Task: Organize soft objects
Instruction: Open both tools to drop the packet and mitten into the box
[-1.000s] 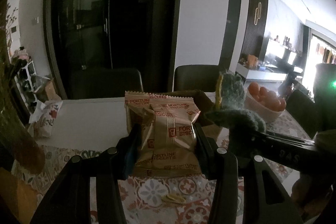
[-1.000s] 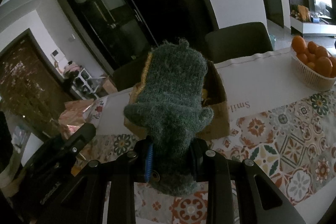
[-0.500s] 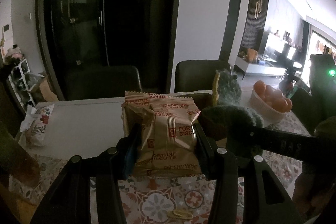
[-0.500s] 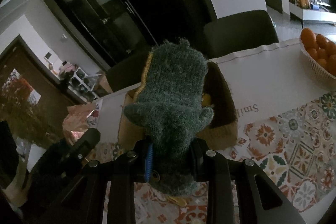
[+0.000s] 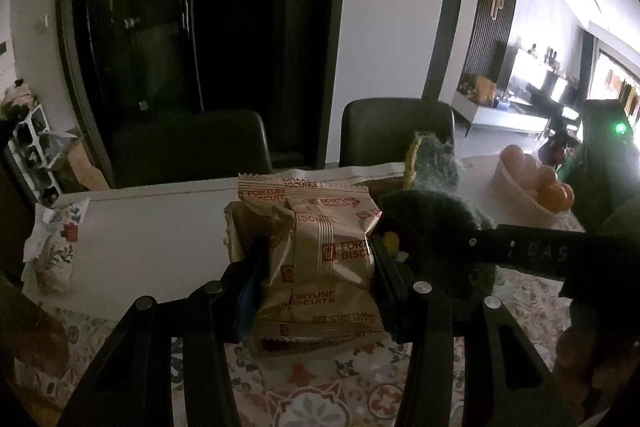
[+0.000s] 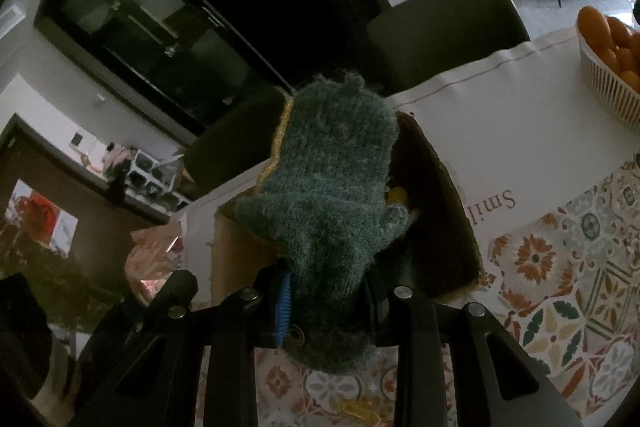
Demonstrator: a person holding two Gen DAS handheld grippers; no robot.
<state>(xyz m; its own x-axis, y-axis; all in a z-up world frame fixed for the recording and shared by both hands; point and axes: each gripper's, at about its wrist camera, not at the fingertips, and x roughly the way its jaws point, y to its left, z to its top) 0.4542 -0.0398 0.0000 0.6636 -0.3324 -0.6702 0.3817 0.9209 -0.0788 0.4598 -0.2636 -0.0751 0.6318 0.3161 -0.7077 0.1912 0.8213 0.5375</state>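
At the far left of the left wrist view a crumpled floral-printed bag (image 5: pixel 54 239) lies on the plain white cloth (image 5: pixel 160 227) that covers the back of the table; nearer the camera the cloth gives way to a patterned tile-print covering (image 5: pixel 312 399) in orange, teal and cream. Behind the table stand two dark padded chairs (image 5: pixel 396 131) before a tall black glazed cabinet (image 5: pixel 160 27) and a white pillar. The left gripper (image 5: pixel 316 283) is clenched on a stack of tan, crinkled foil Fortune Biscuits packets (image 5: pixel 324 259), both pads pressing their sides, held above the near edge of a brown cardboard box (image 5: pixel 236 235). To the right a white ribbed basket of oranges (image 5: pixel 532 187) sits on the cloth, with a bright living area beyond.

In the right wrist view the box (image 6: pixel 436 211) stands open on the white cloth, its dark interior showing something yellow. The right gripper (image 6: pixel 326 307) grasps a fuzzy dark-green knitted mitten (image 6: pixel 336 179) with a mustard-yellow trim along one edge; the wool is pinched between the pads near one end, the rest rising over the box opening. Further right the tile-print covering (image 6: pixel 560 287) spreads out, and the basket of oranges (image 6: pixel 608 67) sits at the edge.
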